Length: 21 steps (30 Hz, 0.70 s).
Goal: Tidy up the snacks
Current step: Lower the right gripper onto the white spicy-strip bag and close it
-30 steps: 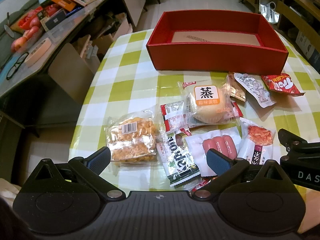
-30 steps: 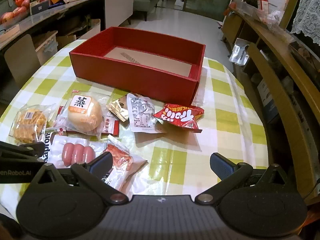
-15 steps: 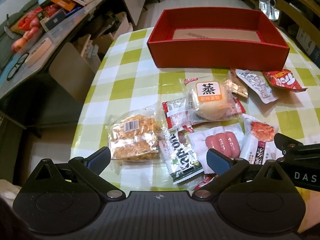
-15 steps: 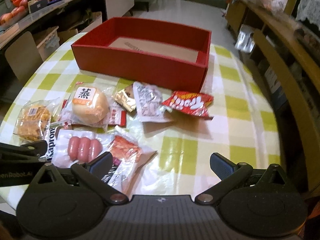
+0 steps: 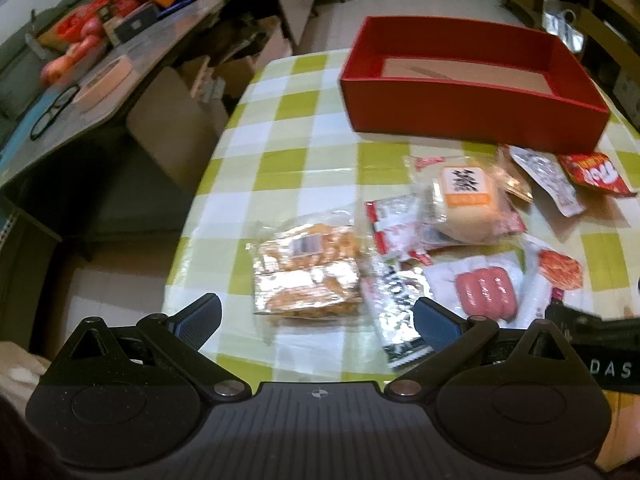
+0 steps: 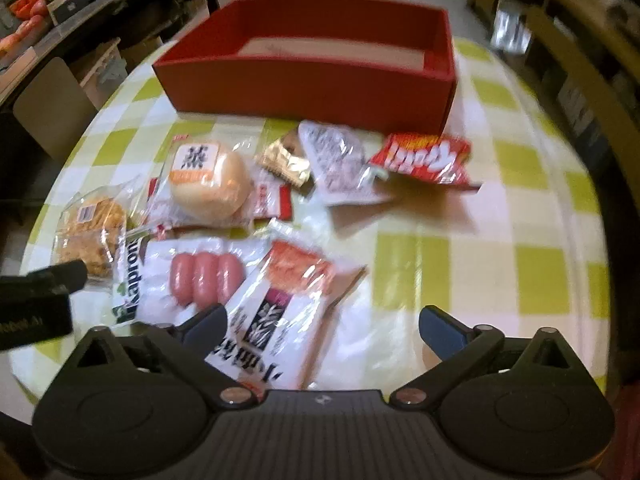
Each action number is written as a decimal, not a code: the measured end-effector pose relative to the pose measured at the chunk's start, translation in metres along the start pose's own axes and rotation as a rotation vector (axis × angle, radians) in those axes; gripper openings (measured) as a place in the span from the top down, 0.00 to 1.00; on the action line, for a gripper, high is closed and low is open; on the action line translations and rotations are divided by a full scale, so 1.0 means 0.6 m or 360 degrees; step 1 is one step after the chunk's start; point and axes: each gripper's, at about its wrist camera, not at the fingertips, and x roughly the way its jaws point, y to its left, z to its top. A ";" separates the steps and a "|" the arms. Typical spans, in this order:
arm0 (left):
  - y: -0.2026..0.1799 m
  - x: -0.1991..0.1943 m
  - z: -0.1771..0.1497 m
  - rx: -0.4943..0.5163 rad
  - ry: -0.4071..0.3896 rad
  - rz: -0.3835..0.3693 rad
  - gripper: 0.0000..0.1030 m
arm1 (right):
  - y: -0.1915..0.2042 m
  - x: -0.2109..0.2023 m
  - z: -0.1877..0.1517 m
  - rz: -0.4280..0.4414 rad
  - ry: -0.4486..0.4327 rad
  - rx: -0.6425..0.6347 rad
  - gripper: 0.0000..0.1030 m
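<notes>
An empty red box (image 5: 472, 96) (image 6: 312, 76) stands at the far side of the checked table. Several wrapped snacks lie in front of it: a crispy snack pack (image 5: 306, 270) (image 6: 90, 228), a steamed bun (image 5: 466, 200) (image 6: 206, 182), a sausage pack (image 5: 486, 290) (image 6: 206, 276), a dark seaweed packet (image 5: 398, 308), a red chip bag (image 5: 596, 172) (image 6: 424, 156), and a white packet with black characters (image 6: 272, 312). My left gripper (image 5: 316, 318) hovers open just short of the crispy pack. My right gripper (image 6: 324, 324) is open over the white packet's near end. Neither holds anything.
The table's left edge (image 5: 192, 216) drops to the floor. A cluttered desk (image 5: 92, 52) with glasses, fruit and boxes stands to the left, with cardboard beneath it. A wooden shelf (image 6: 576, 64) runs along the right. Bare tablecloth (image 6: 500, 240) lies right of the snacks.
Both grippers have moved forward and lower toward the snacks. The left view has swung left; the right gripper now sits over the white packet. No snack has moved.
</notes>
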 end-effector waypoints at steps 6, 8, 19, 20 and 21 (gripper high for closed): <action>0.026 0.000 -0.001 -0.0054 0.0001 -0.0019 0.00 | 0.010 0.034 -0.002 0.0092 0.0141 0.0147 0.08; 0.030 -0.002 -0.004 -0.0055 -0.0002 -0.0040 0.00 | 0.017 0.044 0.000 0.0100 0.0176 0.0172 0.08; 0.043 0.015 -0.005 -0.0056 0.0055 -0.0084 0.00 | 0.033 0.040 -0.007 0.0140 0.0138 -0.0040 0.38; 0.045 0.019 -0.002 -0.0070 0.0072 -0.0107 0.00 | 0.029 0.039 -0.009 0.0156 0.0144 -0.0047 0.40; 0.047 0.023 0.000 -0.0080 0.0090 -0.0129 0.00 | 0.025 0.037 -0.010 0.0170 0.0146 -0.0053 0.40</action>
